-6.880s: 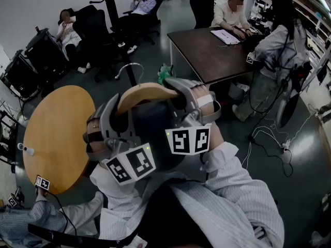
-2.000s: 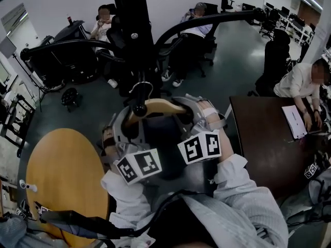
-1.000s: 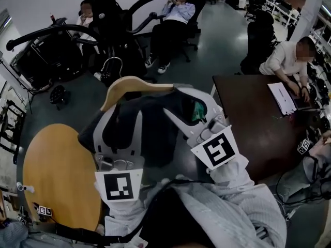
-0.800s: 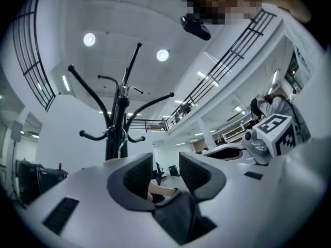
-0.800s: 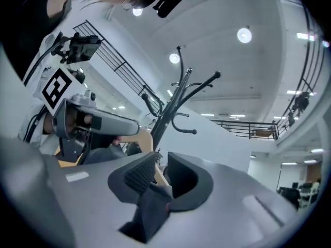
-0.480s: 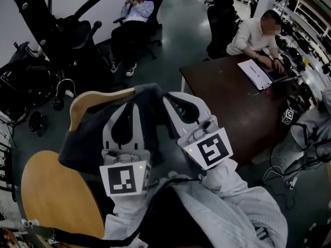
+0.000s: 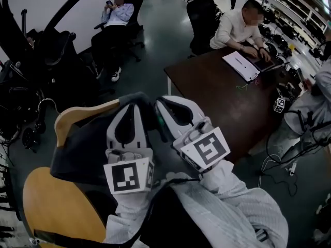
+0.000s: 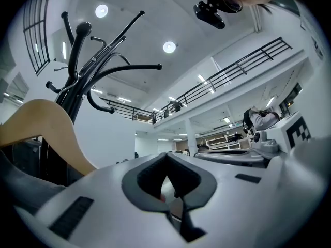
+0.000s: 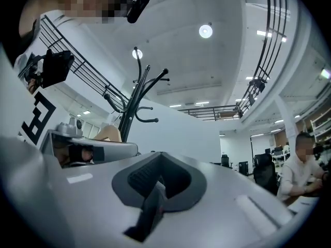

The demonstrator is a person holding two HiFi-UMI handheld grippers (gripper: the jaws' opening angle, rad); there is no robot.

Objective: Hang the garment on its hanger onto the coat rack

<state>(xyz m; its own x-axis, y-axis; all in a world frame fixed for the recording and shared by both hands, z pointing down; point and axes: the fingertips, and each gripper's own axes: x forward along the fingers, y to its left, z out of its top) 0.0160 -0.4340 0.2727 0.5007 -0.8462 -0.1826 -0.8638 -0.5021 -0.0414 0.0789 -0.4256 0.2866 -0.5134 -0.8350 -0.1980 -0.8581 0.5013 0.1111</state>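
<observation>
A dark garment hangs on a wooden hanger at the left of the head view. Its metal hook points towards the black coat rack; whether the hook rests on an arm I cannot tell. My left gripper lies over the garment's right shoulder, jaws shut with nothing between them. My right gripper is beside it, clear of the cloth and also shut on nothing. In the left gripper view the hanger is at the left, under the coat rack. The right gripper view shows the coat rack further off.
A round wooden table is at the lower left. A dark brown table stands to the right, with a person seated at a laptop. Another person sits on a chair beyond. Black chairs and cases crowd the rack's foot.
Both grippers' jaws, open around the garment's shoulders a second ago, have shut and drawn together. The view has swung right, so the rack and hanger have slid left.
</observation>
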